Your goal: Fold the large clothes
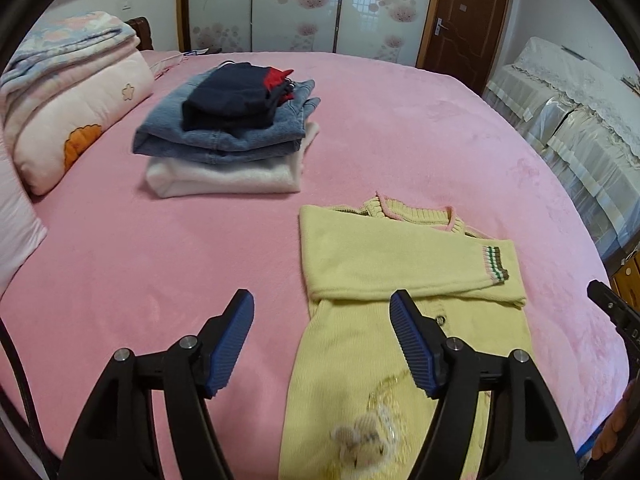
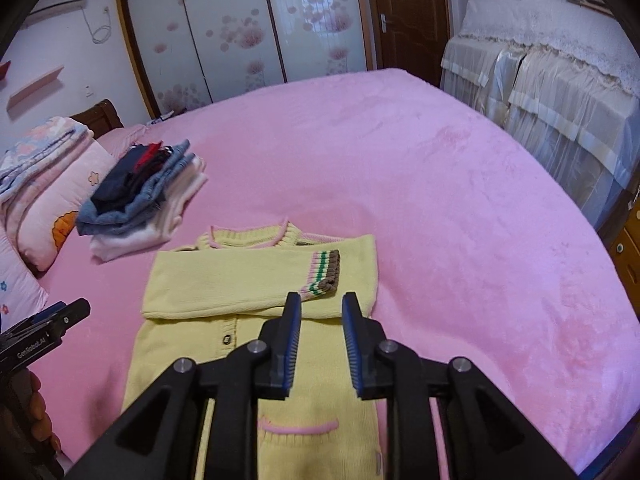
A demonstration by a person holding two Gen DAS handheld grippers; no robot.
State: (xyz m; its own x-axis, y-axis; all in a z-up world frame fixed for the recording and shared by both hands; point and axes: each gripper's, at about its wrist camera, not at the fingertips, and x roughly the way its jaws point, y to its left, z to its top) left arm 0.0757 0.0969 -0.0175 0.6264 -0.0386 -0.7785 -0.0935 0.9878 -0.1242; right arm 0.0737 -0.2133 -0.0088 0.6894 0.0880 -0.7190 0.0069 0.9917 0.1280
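1. The bed (image 2: 440, 184), covered in pink plush, fills both views; everything for the task lies on it.
2. The yellow cardigan (image 2: 256, 280) lies flat in the lower centre of the right wrist view, its long axis running from the bottom edge of the frame up to the collar, so it points straight away from both tools. Both sleeves are already folded across the chest, and the striped cuff (image 2: 324, 270) ends at the right side of the garment.
3. A stack of folded clothes (image 1: 224, 136) sits in the upper left of the left wrist view, well apart from the cardigan.
4. The left tool (image 1: 322, 312) is released, jaws wide, nothing between them; it hovers over the cardigan's left edge, one jaw above bare bed.
5. The right tool (image 2: 322, 312) is also released, its jaws only narrowly parted and empty, hovering over the body just below the cuff.
6. Judgement: the next fold probably takes the hem up toward the collar, along that long axis. The hem lies below both frames, so I cannot tell which tool is nearer to it; each covers its own side.
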